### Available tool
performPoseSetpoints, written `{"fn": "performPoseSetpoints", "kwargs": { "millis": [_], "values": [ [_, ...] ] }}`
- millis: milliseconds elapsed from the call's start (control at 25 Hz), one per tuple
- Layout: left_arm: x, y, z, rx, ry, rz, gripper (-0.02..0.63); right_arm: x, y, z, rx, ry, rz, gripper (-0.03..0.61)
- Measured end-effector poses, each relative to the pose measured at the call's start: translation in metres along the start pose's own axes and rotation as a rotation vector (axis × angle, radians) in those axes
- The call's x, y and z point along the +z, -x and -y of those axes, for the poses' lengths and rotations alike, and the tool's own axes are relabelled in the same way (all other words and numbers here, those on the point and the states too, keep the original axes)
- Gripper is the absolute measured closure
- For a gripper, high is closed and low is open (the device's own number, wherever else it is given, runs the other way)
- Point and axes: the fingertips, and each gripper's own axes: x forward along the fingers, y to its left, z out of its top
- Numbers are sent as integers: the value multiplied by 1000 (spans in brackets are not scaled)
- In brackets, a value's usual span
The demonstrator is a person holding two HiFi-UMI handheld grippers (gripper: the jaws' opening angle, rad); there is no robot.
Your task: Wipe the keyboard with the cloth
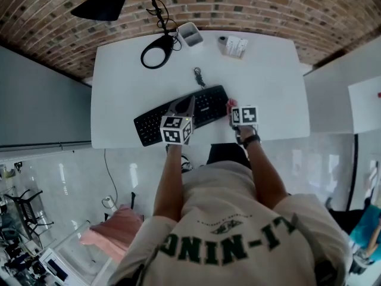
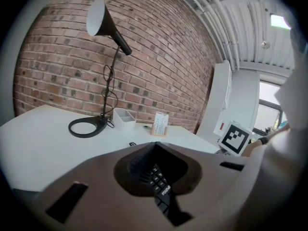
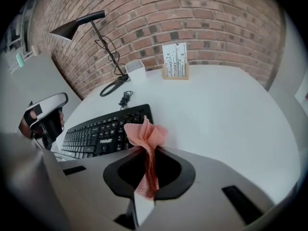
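Black lamp point(image 1: 158, 51), white tray point(image 1: 190, 34), card stand point(image 1: 234, 45), coiled cable point(image 1: 198, 75) on white table point(image 1: 119, 88).

Jaws clamped: left gripper point(image 1: 186, 103), right gripper point(image 1: 230, 107).

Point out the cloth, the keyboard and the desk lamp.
cloth point(image 3: 146, 131), right gripper view, its bunched top.
keyboard point(image 3: 98, 134), right gripper view, its middle keys.
desk lamp point(image 2: 97, 18), left gripper view, its shade.

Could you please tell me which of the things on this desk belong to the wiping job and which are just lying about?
Part of the job: keyboard; pink cloth, pinched in the right gripper.

Just lying about: desk lamp; white container; card stand; small black cable.
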Motion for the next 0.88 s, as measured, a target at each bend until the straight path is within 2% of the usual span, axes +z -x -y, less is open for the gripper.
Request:
{"fn": "performPoseSetpoints", "kwargs": {
  "millis": [120, 280, 480, 680, 880],
  "values": [
    [13, 23, -29, 73, 40, 14, 614, 29, 6, -37, 48, 38, 74, 554],
    [45, 65, -61, 148, 70, 84, 614, 81, 29, -105, 90, 166, 229, 552],
    [96, 127, -95, 302, 1, 185, 614, 141, 70, -189, 189, 265, 430, 552],
    [140, 181, -112, 445, -128, 239, 614, 190, 125, -253, 281, 330, 620, 552],
    [173, 213, -117, 495, -166, 286, 614, 222, 177, -289, 312, 363, 772, 554]
  ]
}}
